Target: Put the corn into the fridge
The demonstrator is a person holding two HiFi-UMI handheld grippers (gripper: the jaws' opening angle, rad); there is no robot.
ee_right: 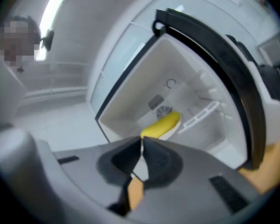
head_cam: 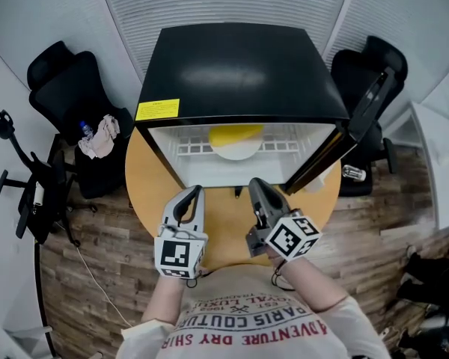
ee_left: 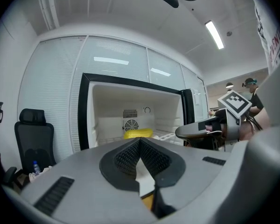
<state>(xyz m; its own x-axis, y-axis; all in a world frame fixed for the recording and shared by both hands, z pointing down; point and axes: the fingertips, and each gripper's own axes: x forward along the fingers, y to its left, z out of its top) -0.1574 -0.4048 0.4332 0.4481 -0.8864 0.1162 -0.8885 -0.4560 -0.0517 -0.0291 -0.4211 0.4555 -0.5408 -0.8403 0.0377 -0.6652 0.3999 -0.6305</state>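
Observation:
The yellow corn (head_cam: 236,134) lies on a white plate (head_cam: 236,152) on the wire shelf inside the open black mini fridge (head_cam: 239,66). It also shows as the corn (ee_left: 137,133) in the left gripper view and the corn (ee_right: 162,124) in the right gripper view. My left gripper (head_cam: 195,191) and right gripper (head_cam: 256,183) hover side by side over the round wooden table (head_cam: 153,193), just outside the fridge opening. Both are shut with nothing between the jaws. The left gripper (ee_left: 140,140) points level at the fridge; the right gripper (ee_right: 142,138) is rolled to one side.
The fridge door (head_cam: 352,129) stands swung out to the right, beside my right gripper. A black office chair (head_cam: 75,88) with a bottle and a cloth (head_cam: 103,134) stands at the left, another black chair (head_cam: 374,66) behind the door. Wooden floor surrounds the table.

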